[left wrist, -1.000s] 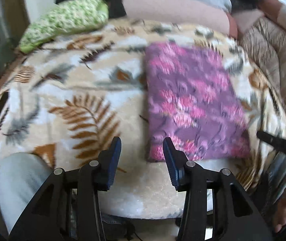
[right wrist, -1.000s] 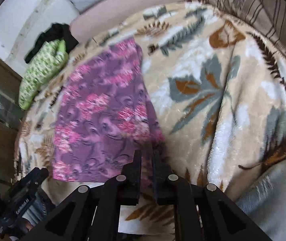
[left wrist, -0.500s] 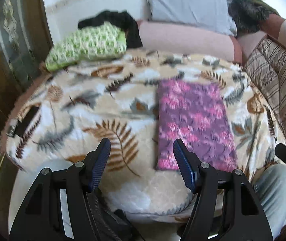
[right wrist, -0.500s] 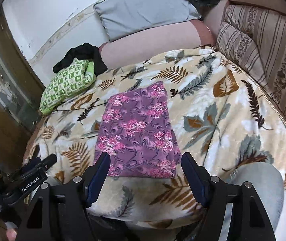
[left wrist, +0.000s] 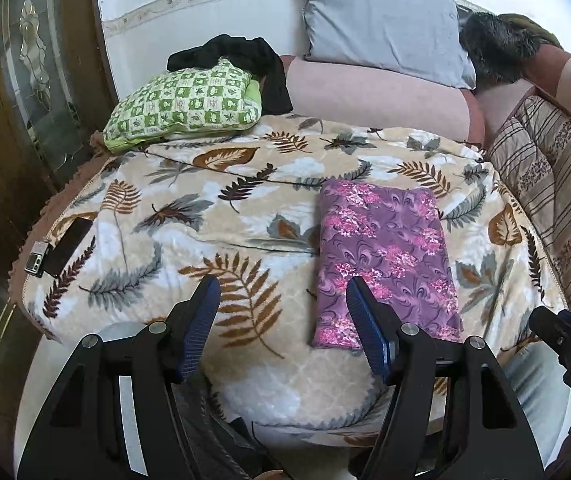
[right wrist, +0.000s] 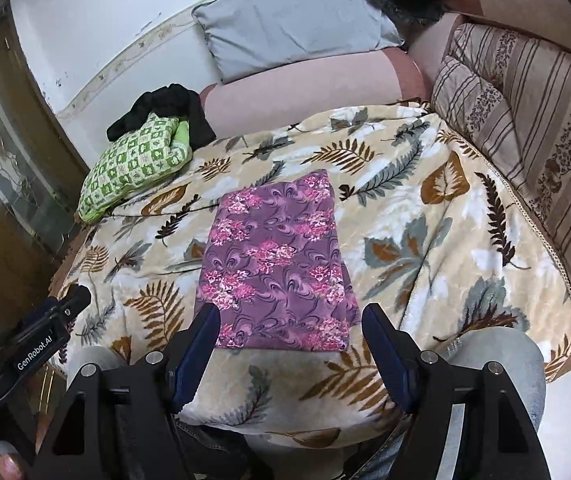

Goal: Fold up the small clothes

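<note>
A purple cloth with pink flowers (left wrist: 385, 256) lies folded into a flat rectangle on the leaf-patterned blanket (left wrist: 205, 216); it also shows in the right wrist view (right wrist: 277, 264). My left gripper (left wrist: 283, 300) is open and empty, held back from the blanket's near edge, left of the cloth's near corner. My right gripper (right wrist: 290, 332) is open and empty, just short of the cloth's near edge. Each gripper shows at the edge of the other's view: the right one (left wrist: 565, 340) and the left one (right wrist: 41, 340).
A green checked pillow (left wrist: 185, 104) with a black garment (left wrist: 253, 56) behind it lies at the back left. A grey pillow (left wrist: 381, 28) and pink bolster (left wrist: 373, 96) line the back. A striped cushion (left wrist: 557, 200) is on the right. A phone and small device (left wrist: 61, 246) lie at the blanket's left edge.
Both grippers pulled back and up from the cloth. The right gripper, shut at the cloth's near edge a second ago, has opened wide. The left gripper opened wider. The cloth stays flat.
</note>
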`<action>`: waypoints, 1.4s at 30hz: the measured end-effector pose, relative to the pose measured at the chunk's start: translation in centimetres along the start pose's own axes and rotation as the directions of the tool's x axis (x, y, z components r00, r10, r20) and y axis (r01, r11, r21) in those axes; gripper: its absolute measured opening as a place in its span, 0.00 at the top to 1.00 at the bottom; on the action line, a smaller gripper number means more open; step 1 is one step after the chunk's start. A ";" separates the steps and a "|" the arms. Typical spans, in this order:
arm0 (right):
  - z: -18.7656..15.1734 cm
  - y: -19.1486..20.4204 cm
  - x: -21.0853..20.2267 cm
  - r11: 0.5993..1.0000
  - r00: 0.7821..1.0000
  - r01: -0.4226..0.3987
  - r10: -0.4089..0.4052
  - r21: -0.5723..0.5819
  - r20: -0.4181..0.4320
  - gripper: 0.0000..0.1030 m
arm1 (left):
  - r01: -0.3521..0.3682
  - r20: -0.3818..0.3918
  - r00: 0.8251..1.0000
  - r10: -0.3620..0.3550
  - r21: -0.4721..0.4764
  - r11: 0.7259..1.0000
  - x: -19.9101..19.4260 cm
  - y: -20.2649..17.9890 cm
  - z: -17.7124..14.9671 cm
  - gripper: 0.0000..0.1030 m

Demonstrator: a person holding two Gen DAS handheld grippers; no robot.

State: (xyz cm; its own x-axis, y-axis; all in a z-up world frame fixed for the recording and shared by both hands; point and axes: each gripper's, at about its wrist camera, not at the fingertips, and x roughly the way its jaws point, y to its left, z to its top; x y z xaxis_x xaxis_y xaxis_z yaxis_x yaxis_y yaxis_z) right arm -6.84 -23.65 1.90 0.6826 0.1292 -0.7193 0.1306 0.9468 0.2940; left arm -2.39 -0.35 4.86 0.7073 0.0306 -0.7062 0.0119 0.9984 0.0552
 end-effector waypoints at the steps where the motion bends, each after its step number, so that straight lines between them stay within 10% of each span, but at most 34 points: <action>1: 0.0 0.1 -0.1 1.000 1.000 0.012 -0.012 -0.006 0.003 0.31 | -0.003 0.004 1.000 0.003 0.001 1.000 -0.2 0.0 0.1 0.36; 42: 0.6 1.9 -1.4 0.996 0.999 0.031 -0.029 -0.085 0.029 0.31 | 0.028 0.030 0.999 -0.028 0.011 1.000 -0.9 -0.2 0.3 0.36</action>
State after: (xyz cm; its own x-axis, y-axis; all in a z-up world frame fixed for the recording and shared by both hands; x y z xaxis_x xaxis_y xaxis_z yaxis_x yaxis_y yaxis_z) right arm -7.10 -22.22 3.86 0.6994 0.0929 -0.7087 0.0905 0.9720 0.2168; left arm -2.81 -0.61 5.64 0.7273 0.0011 -0.6863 0.0394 0.9983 0.0432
